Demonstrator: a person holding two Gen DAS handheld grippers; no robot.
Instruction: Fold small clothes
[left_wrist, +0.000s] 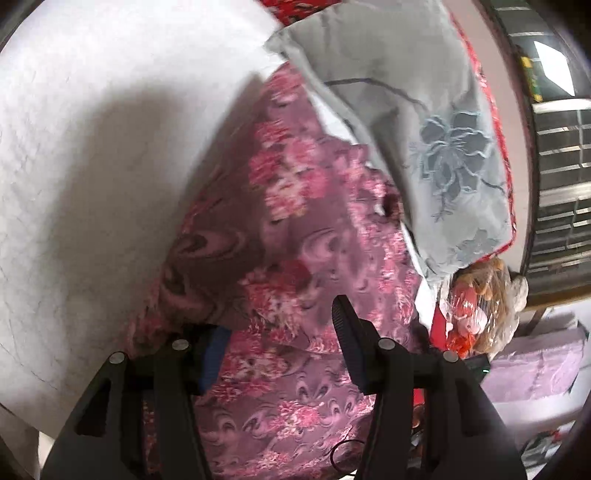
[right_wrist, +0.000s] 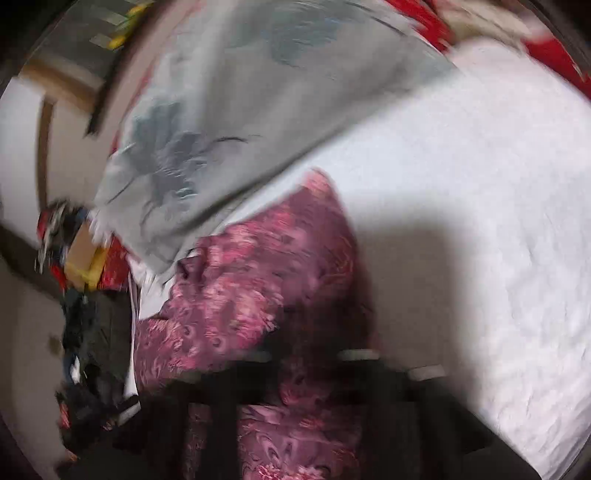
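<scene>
In the left wrist view, the left gripper (left_wrist: 280, 332) hangs over a purple-pink floral garment (left_wrist: 295, 236) that lies on a white sheet (left_wrist: 92, 147). Its jaws stand wide apart, with the floral cloth spread in the gap between them; the right finger (left_wrist: 349, 332) is fully in sight, while the tip of the left finger is half hidden under a fold of the cloth, so whether it pinches any fabric cannot be told. Beyond the garment, toward the upper right, a grey pillow with a blue-grey flower pattern (left_wrist: 436, 122) lies with one edge over the garment's far side, and a red patterned fabric (left_wrist: 498, 110) shows along the pillow's outer edge. Just right of the gripper sits a clear plastic bag with red and brown contents (left_wrist: 476, 306), and a pale lilac cloth (left_wrist: 535, 369) lies lower right. In the right wrist view, which is heavily blurred, the right gripper (right_wrist: 306, 373) shows only as dark smeared shapes at the bottom, with the floral garment (right_wrist: 258, 280) bunched between and over them; how its jaws stand cannot be told. The white sheet (right_wrist: 480, 221) fills the right side, the grey pillow (right_wrist: 229, 110) lies above the garment, and a dark heap of clothes (right_wrist: 92, 332) sits at the left.
</scene>
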